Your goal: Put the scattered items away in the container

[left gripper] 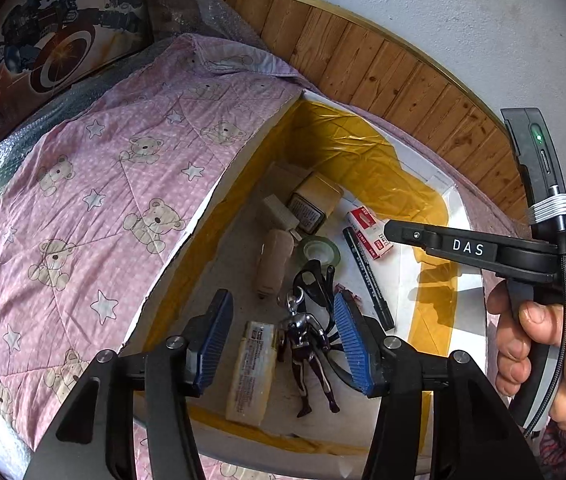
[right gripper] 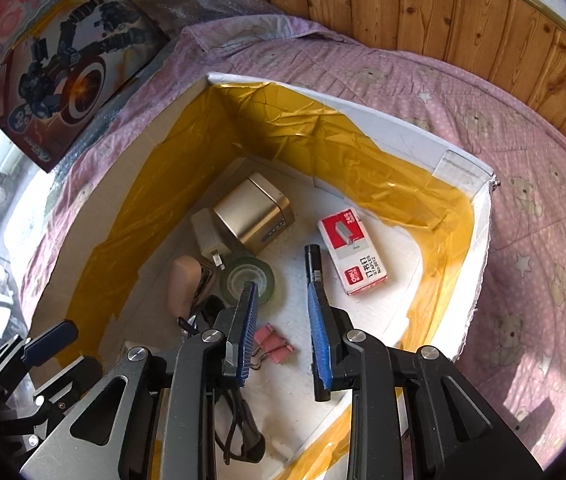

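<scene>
Two grippers hover over a white box (right gripper: 465, 168) lined with yellow tape on a pink bear-print quilt (left gripper: 83, 208). Left gripper (left gripper: 283, 344): jaws apart and empty, a silver toy figure (left gripper: 307, 344) lying on the box floor between its blue pads. Right gripper (right gripper: 283, 332): jaws apart and empty, a black marker (right gripper: 313, 266) just beyond its tips. The red-and-white staple box (right gripper: 353, 252) reads "deli", "STAPLES", "24/6"; the right tool's body reads "DAS". A green tape roll (right gripper: 249, 278) lies nearby.
</scene>
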